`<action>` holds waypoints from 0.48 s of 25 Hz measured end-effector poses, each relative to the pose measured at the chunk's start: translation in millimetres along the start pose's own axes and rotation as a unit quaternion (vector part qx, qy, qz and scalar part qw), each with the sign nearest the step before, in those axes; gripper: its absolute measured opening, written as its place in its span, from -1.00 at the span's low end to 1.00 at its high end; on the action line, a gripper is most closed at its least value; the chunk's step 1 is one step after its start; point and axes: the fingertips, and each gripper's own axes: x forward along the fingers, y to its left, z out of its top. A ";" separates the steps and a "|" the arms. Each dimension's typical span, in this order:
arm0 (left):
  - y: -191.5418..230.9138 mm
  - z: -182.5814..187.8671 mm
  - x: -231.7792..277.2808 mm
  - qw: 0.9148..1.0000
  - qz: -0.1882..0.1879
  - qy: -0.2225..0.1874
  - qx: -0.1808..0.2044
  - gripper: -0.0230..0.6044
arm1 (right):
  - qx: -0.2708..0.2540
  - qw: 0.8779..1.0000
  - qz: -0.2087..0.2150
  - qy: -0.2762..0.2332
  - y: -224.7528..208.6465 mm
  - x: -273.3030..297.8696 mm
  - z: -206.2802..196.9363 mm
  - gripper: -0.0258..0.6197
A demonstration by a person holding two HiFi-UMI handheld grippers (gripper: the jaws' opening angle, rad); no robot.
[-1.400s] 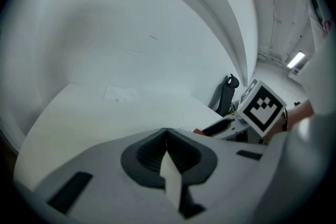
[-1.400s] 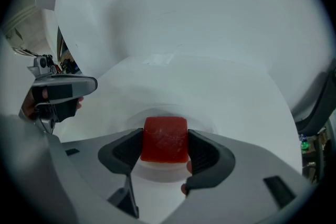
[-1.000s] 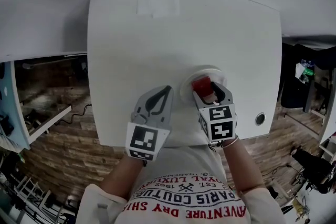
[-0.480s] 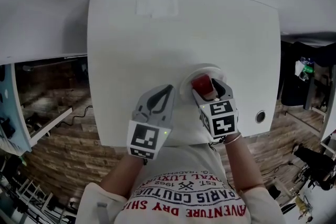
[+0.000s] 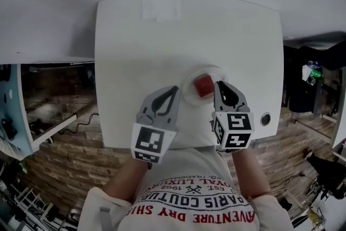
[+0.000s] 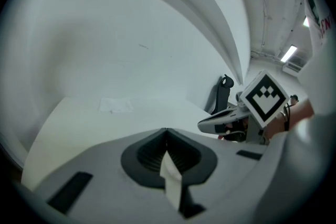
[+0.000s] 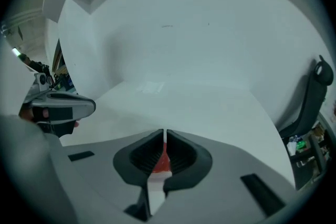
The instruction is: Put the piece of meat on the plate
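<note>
Head view: red cube of meat (image 5: 204, 85) sits on the small round white plate (image 5: 188, 92) on the white table (image 5: 162, 46); placing looks done. Right gripper (image 5: 220, 85) is just beside the plate, presumably clearing it. Left gripper (image 5: 172, 90) is parked nearby. Left gripper view: jaws together, empty. Right gripper view: jaws just closed, pinching nothing. Red sliver behind the slit, likely the meat.

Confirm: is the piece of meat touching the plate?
Touching. In the head view the piece of meat lies flat inside the rim of the plate, with nothing holding it up, so it rests on the plate's surface.
</note>
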 end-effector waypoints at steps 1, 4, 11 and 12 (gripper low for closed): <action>-5.5 2.0 -2.2 1.000 0.002 -0.003 -0.001 -0.91 | 0.000 1.000 0.001 -0.008 -1.5 -5.6 1.4 -0.87; -24.1 8.6 -8.9 1.000 0.006 -0.011 -0.002 -0.91 | -0.003 1.000 0.009 -0.026 -5.0 -23.3 4.4 -0.88; -65.3 56.5 -38.9 0.997 0.029 -0.074 0.007 -0.91 | -0.013 0.992 0.027 -0.125 -11.2 -86.2 37.9 -0.88; -70.4 66.7 -45.1 0.996 0.034 -0.088 0.013 -0.91 | -0.018 0.989 0.027 -0.142 -12.1 -96.5 44.3 -0.88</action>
